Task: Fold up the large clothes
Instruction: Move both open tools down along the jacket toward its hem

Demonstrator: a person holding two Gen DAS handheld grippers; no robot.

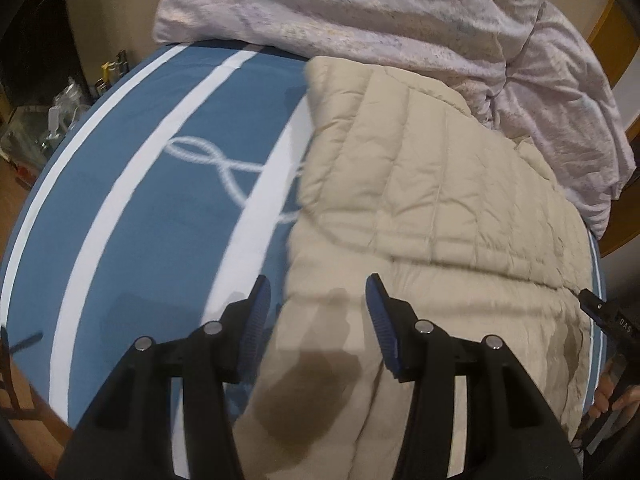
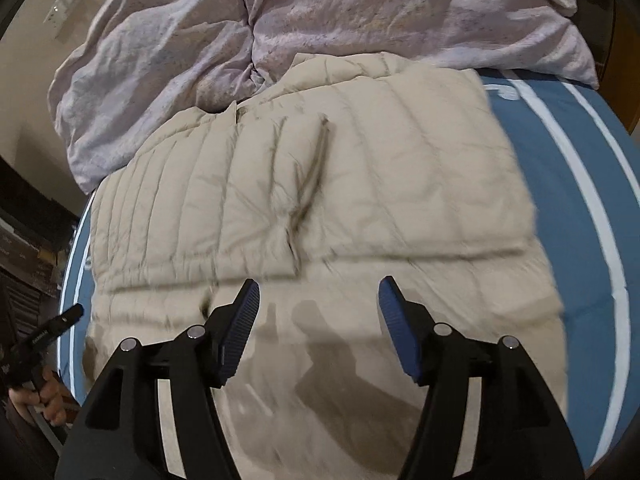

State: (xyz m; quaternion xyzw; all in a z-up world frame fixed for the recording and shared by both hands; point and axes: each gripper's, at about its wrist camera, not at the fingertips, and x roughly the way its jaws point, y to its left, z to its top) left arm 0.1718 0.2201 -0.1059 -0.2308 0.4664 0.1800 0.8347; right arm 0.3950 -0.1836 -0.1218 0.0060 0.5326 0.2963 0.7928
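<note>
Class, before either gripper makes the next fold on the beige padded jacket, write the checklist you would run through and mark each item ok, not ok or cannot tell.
1. Left gripper open and empty: ok.
2. Right gripper open and empty: ok.
3. Jacket lying spread on the blue striped cover: ok.
4. Sleeve folded in over the body: ok for this one; the other, cannot tell.
5. Space behind the collar: not ok, the crumpled lilac duvet touches it.
6. Near hem lying flat: cannot tell, the pictures are blurred there.
</note>
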